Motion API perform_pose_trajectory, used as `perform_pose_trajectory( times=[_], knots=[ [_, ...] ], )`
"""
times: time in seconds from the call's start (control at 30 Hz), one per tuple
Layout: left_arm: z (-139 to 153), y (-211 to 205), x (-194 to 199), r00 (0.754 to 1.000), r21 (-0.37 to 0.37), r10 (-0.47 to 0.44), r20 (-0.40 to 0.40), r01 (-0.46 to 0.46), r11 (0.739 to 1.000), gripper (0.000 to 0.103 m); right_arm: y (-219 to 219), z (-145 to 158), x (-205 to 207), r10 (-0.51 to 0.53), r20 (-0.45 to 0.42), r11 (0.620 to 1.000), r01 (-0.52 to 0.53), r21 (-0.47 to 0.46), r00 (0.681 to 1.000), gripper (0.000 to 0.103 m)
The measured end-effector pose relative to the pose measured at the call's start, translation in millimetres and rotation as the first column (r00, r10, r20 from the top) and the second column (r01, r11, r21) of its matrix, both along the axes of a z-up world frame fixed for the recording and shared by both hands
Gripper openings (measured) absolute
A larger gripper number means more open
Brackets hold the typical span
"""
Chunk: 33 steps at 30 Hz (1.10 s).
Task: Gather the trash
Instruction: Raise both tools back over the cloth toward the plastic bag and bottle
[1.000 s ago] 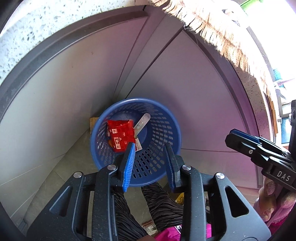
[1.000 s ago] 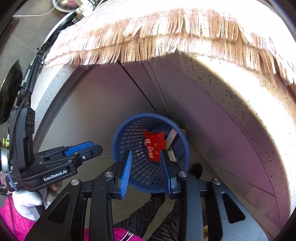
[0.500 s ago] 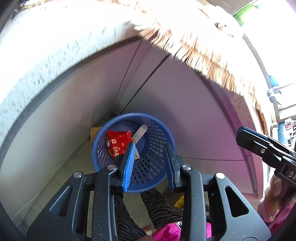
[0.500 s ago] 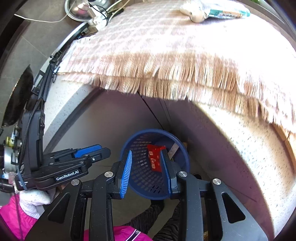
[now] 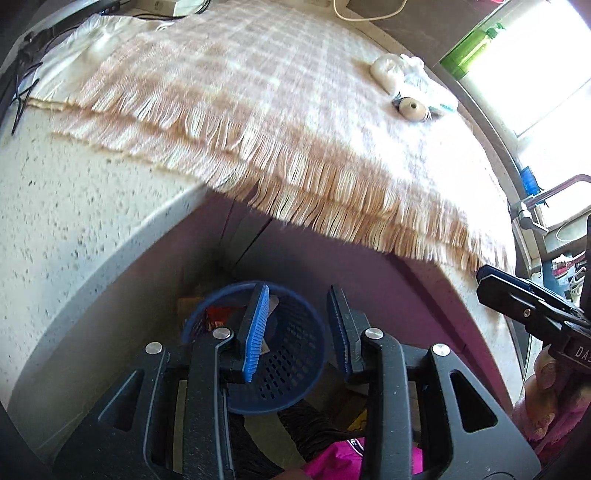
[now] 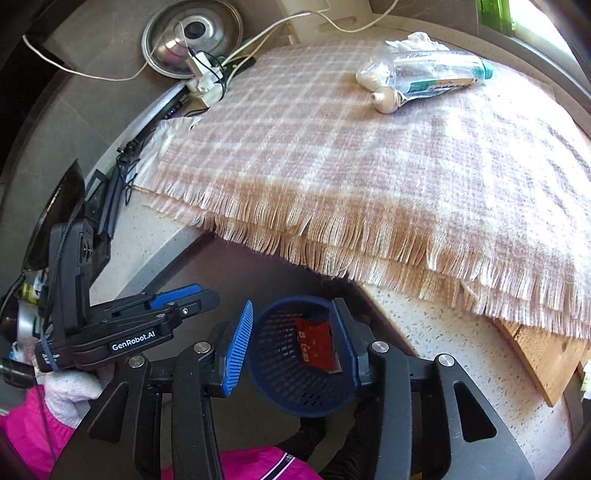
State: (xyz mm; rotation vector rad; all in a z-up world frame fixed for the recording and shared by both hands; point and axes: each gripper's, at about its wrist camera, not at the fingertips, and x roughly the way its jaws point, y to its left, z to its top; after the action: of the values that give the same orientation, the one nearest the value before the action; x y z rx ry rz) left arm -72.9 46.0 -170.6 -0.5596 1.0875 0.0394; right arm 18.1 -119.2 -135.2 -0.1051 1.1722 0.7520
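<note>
A blue mesh basket (image 5: 291,354) (image 6: 280,354) stands on the floor under the counter, with a red wrapper (image 6: 316,343) (image 5: 218,314) inside it. On the counter's fringed plaid cloth (image 6: 332,140) (image 5: 258,92) lie a clear bag with a tube (image 6: 432,74), a crumpled tissue (image 6: 417,38) and a small round white piece (image 5: 410,109). My left gripper (image 5: 298,291) and right gripper (image 6: 293,306) hang side by side above the basket, below the counter edge. The jaws of both are opening, with nothing between them.
A steel lid (image 6: 192,33), a white cable (image 6: 280,26) and a dark tangle of wires (image 6: 125,162) sit at the cloth's far left. A green bottle (image 5: 469,51) and a faucet (image 5: 532,206) are on the right. A wooden board (image 6: 543,354) pokes out under the cloth. The person's pink clothing (image 6: 33,435) is below.
Both grippers have risen and tilted up, so the counter top and cloth now fill the views and the basket has dropped low. Both pairs of jaws stand wider apart.
</note>
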Motion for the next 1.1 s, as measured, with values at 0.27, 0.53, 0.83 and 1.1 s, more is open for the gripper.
perform_pose_trajectory(
  times=[0.27,0.53,0.83,1.1],
  knots=[
    [30,6,39,0.996,0.012,0.007,0.086,-0.008,1.0,0.043,-36,24,42,-0.1,-0.002,0.993,0.1,0.069,0.995,0.055],
    [46,-6,91,0.991,0.011,0.007,0.13,-0.009,1.0,0.043,-74,35,102,-0.208,-0.03,0.97,0.21,0.124,0.978,0.062],
    [59,-12,149,0.986,0.013,0.022,0.165,-0.025,1.0,0.043,-102,38,172,-0.291,-0.103,0.932,0.306,0.195,0.951,0.066],
    [69,-6,198,0.983,0.001,0.044,0.176,-0.045,0.999,0.043,-102,38,227,-0.337,-0.184,0.899,0.373,0.227,0.923,0.067]
  ],
)
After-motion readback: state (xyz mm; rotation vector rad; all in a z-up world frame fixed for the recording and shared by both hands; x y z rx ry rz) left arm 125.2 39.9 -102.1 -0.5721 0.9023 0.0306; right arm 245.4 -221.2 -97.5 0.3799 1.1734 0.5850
